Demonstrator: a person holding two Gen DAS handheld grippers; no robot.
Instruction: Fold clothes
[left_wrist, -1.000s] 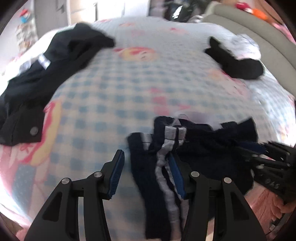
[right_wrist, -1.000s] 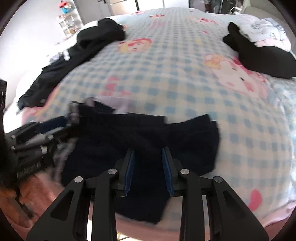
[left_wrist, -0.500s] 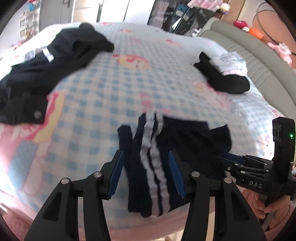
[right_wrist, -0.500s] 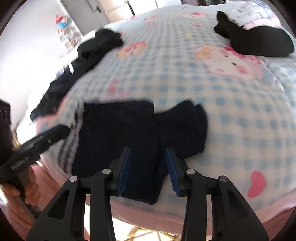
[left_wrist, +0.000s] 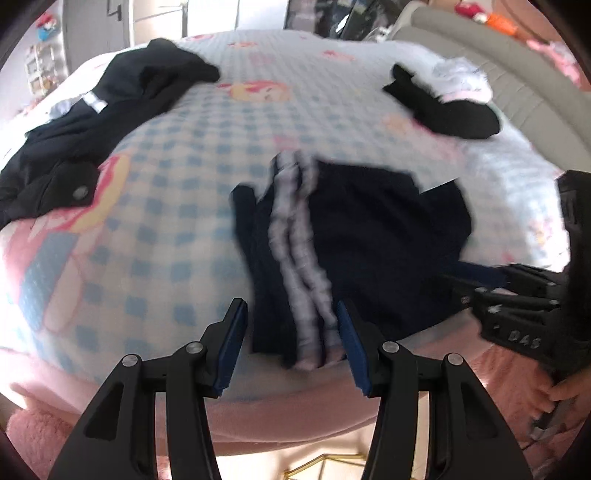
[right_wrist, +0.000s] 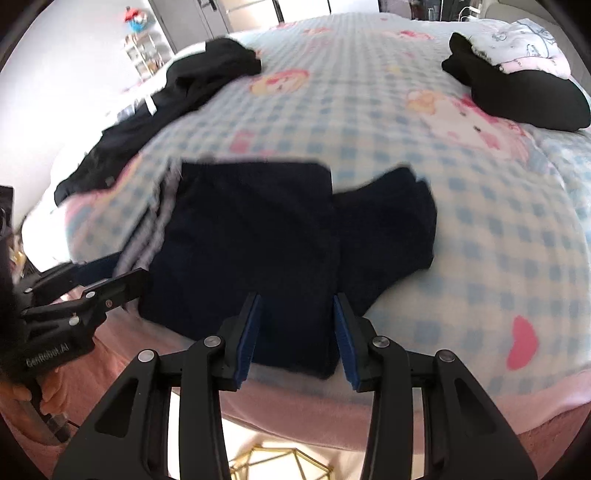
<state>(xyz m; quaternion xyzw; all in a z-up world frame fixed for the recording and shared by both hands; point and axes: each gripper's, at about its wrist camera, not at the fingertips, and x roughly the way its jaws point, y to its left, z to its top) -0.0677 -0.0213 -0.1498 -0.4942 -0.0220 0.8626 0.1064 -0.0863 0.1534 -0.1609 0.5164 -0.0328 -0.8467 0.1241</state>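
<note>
Since a second ago the left gripper (left_wrist: 291, 339) has drawn back from the dark navy white-striped shorts (left_wrist: 354, 236), which lie blurred at the edge of the blue-checked blanket (left_wrist: 177, 206) just ahead of its wide, empty jaws. In the right view, the right gripper (right_wrist: 297, 330) has widened; its jaws stand apart over the shorts' near hem, gripping nothing, stripes mostly hidden.

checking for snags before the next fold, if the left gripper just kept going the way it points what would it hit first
Most likely the navy striped shorts at the near edge of the bed. The left gripper stands open with the white-striped end of the garment framed between its pads. Depth is unclear, so the gap to the cloth cannot be judged.
</note>
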